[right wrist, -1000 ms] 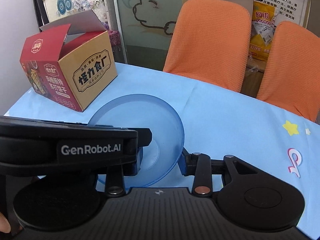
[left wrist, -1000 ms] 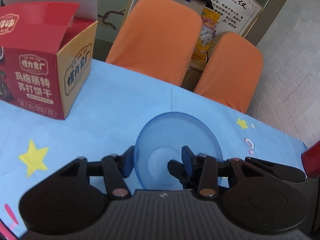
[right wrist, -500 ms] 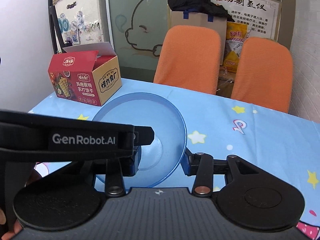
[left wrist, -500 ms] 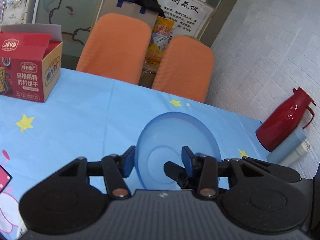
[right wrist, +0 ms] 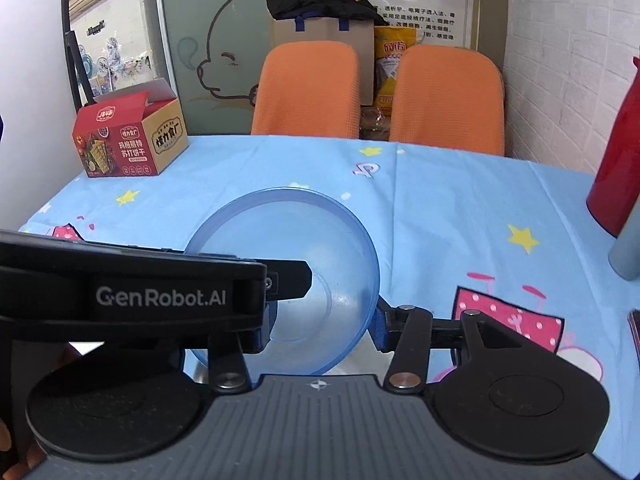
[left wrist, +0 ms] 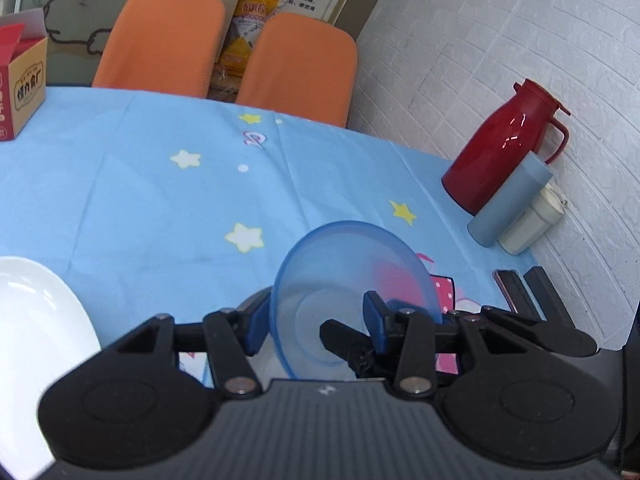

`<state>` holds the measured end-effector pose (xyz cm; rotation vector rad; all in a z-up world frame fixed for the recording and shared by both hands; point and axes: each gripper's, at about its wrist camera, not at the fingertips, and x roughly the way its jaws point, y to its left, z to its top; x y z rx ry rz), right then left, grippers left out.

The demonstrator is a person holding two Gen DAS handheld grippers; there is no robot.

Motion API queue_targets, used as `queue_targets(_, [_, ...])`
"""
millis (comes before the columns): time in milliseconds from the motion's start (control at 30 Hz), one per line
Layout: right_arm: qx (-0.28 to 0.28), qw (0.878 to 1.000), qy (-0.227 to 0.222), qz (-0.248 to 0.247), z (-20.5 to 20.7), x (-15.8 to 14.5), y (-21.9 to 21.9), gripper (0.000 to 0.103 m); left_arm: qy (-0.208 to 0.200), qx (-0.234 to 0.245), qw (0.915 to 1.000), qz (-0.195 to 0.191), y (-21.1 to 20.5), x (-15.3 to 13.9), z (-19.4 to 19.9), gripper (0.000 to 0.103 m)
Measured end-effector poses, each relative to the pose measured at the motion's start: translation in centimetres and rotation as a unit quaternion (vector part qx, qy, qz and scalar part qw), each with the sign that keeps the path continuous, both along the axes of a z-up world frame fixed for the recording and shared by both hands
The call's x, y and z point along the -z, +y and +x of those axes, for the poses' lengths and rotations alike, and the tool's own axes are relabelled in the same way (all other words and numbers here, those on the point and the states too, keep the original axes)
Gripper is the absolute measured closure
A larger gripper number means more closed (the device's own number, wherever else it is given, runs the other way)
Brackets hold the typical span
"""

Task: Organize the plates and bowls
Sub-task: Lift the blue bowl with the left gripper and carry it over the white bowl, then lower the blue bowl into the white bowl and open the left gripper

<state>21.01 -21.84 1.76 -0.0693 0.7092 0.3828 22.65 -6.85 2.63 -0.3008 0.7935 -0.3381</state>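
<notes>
Now, from left to right, your glossy white plate (left wrist: 36, 320) curves at the left edge, your left gripper (left wrist: 316, 316) pinches the translucent blue plastic bowl (left wrist: 352, 280) low centre, while your right gripper's (right wrist: 324, 322) jaws have just been opening around it.

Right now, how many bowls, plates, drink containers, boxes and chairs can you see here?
Bowls: 1, the blue bowl
Plates: 1, the white plate
Drink containers: 3, the red jug, grey-blue tumbler, cream canister
Boxes: 1, the cracker box
Chairs: 2, the left orange chair, right orange chair
Total: 8
</notes>
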Motion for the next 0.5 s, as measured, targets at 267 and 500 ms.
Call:
queue_targets(267, [-0.003, 1.000, 0.015, 0.016, -1.0, 2.4, -1.3, 0.017, 0.019, 0.005, 0.9998, 0.011, -0.7, 1.9, 0.3, 0.060])
queue_targets(500, [0.000, 0.999, 0.001, 0.042, -1.8, 2.6, -2.5, 0.012, -0.022, 0.017, 0.9985, 0.047, -0.9, 1.3, -0.3, 0.027])
